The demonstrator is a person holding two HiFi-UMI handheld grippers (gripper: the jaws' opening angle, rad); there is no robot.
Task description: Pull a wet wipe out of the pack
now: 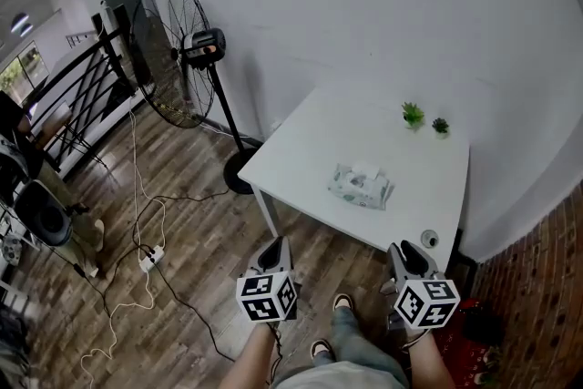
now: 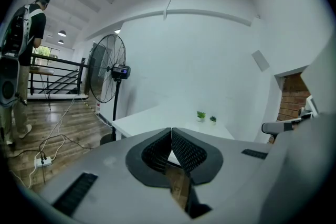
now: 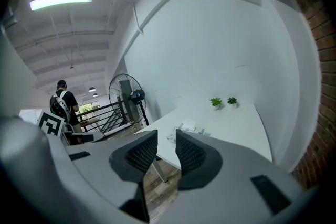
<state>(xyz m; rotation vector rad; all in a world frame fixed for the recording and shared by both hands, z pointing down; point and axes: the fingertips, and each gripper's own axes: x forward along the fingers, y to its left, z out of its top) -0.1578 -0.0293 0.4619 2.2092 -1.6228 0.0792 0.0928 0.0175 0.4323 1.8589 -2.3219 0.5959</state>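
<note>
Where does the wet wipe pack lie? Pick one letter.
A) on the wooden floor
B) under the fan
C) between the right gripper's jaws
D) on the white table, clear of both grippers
D: the wet wipe pack lies on the white table; the left gripper and right gripper are both well apart from it.

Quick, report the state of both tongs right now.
Left tongs: closed, tips touching, nothing held.
Right tongs: open, empty.
</note>
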